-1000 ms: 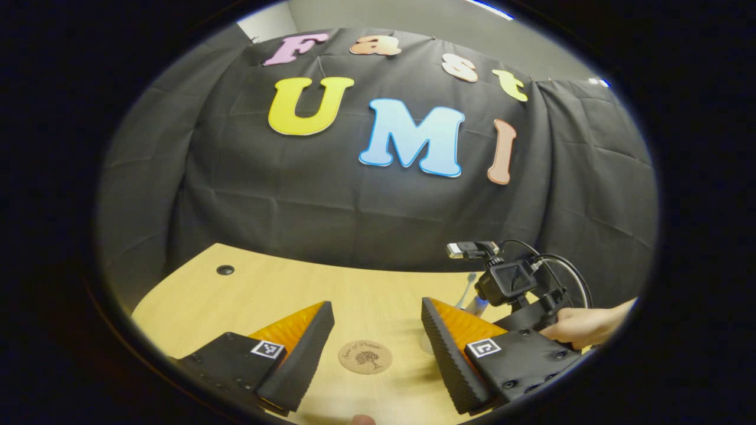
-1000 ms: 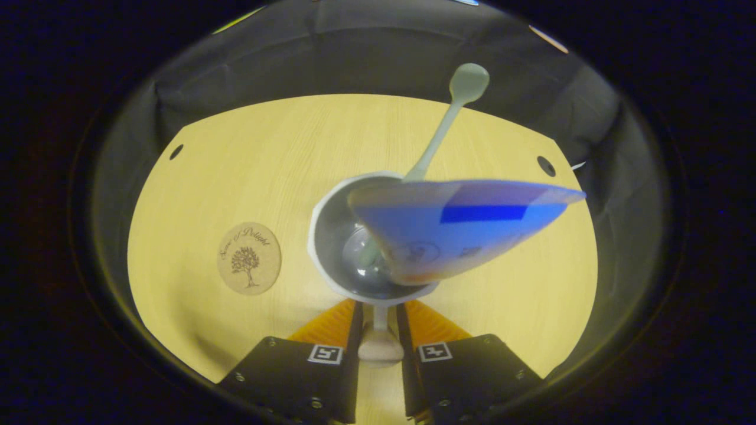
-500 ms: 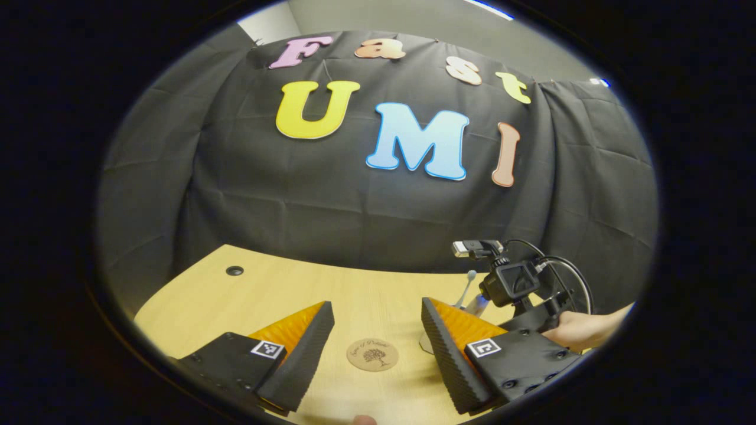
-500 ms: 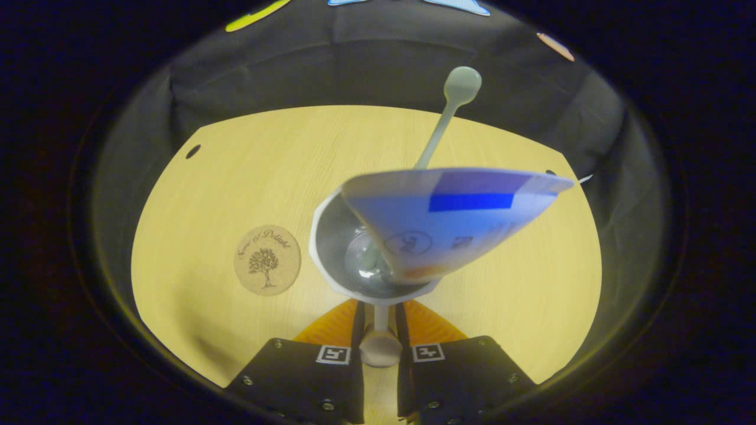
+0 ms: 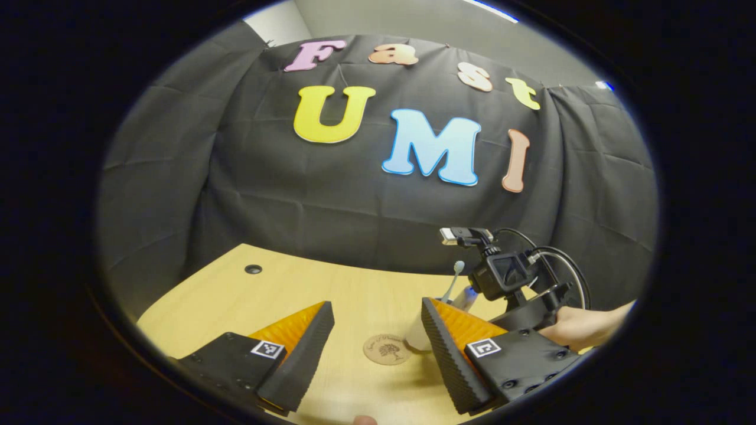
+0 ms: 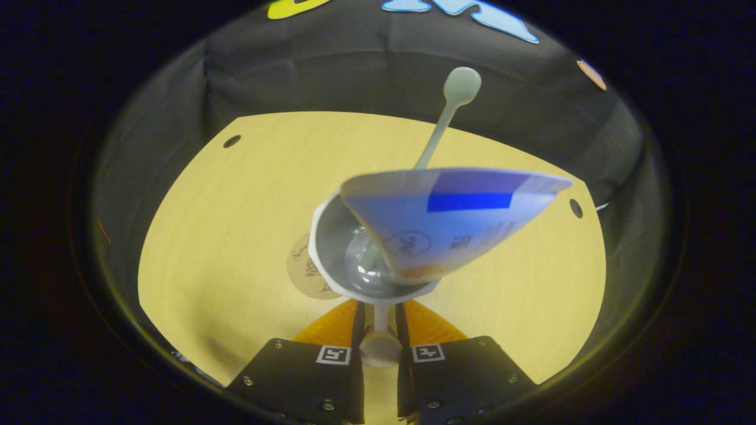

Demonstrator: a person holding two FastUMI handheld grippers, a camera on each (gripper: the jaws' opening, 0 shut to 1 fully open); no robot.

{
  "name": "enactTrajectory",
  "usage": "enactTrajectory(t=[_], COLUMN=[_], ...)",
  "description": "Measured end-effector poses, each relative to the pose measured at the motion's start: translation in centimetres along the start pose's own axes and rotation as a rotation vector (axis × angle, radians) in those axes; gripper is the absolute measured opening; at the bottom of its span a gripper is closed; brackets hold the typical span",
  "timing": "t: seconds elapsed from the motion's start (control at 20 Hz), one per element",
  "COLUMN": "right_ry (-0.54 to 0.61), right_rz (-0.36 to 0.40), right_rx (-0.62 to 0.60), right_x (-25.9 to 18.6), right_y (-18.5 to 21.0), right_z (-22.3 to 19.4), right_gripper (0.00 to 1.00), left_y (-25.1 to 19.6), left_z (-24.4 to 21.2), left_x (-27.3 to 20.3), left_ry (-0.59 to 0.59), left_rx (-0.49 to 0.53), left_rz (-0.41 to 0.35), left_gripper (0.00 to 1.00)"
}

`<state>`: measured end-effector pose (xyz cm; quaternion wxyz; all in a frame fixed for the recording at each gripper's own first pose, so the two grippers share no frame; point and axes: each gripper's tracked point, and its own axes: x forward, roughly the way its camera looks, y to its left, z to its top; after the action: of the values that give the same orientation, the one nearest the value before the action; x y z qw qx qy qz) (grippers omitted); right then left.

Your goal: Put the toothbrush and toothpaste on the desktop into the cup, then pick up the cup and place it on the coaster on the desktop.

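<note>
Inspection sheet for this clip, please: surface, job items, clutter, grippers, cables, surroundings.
Surface: pale wooden desktop with round cable holes.
Job's things: white handled cup holds the pale green toothbrush and the blue-and-white toothpaste tube; the cup partly overlaps the round cork coaster.
Clutter: nothing seen.
Grippers: right gripper shut on the cup's handle; left gripper open, holding nothing.
Cables: black cables loop off the right gripper's camera.
Surroundings: black cloth wall.

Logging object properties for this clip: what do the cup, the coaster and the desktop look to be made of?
Cup: likely glossy white plastic or ceramic; smooth thin rim, shiny base inside.
Coaster: probably cork or pale wood; matte tan disc with a dark printed tree.
Desktop: wood-look laminate, it seems; even pale grain, low sheen.
</note>
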<state>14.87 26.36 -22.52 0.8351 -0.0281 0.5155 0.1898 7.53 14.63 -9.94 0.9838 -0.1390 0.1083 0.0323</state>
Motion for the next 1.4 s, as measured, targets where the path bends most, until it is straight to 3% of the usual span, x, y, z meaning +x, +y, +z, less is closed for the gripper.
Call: enactTrajectory(t=[0.35,0.75,0.8,0.9,1.0,1.05,1.2,1.35,1.4], right_ry=[0.034,0.066,0.061,0.047,0.013,-0.007,-0.093,-0.237,-0.297], right_rz=[0.033,0.026,0.025,0.039,0.058,0.068,0.092,0.075,0.076], right_rx=[-0.045,-0.047,-0.046,-0.037,-0.021,-0.013,0.023,0.069,0.094], right_x=[1.6,1.2,0.9,-0.2,-2.0,-3.1,-6.5,-11.6,-13.7], right_y=[3.4,3.6,3.4,3.6,3.6,3.4,2.4,0.4,-0.4], right_z=[0.4,0.2,0.4,1.2,1.8,2.1,2.4,3.6,4.3], right_gripper=[0.23,0.24,0.30,0.27,0.29,0.30,0.27,0.29,0.25], left_y=[2.9,4.1,4.1,3.7,3.6,3.3,2.1,0.2,-0.4], left_z=[0.4,0.7,0.7,0.9,1.2,1.5,2.3,4.0,4.5], left_x=[-1.7,-2.2,-2.3,-2.3,-2.2,-2.2,-1.9,-1.6,-1.5], left_ry=[-0.008,-0.009,-0.010,-0.011,-0.017,-0.018,-0.024,-0.050,-0.060], left_rx=[-0.015,-0.012,-0.009,-0.004,0.001,0.001,0.012,0.036,0.042], left_rz=[0.041,0.054,0.052,0.047,0.043,0.039,0.023,-0.003,-0.014], left_gripper=[0.99,0.96,0.96,0.96,0.99,0.94,0.94,0.96,0.99])
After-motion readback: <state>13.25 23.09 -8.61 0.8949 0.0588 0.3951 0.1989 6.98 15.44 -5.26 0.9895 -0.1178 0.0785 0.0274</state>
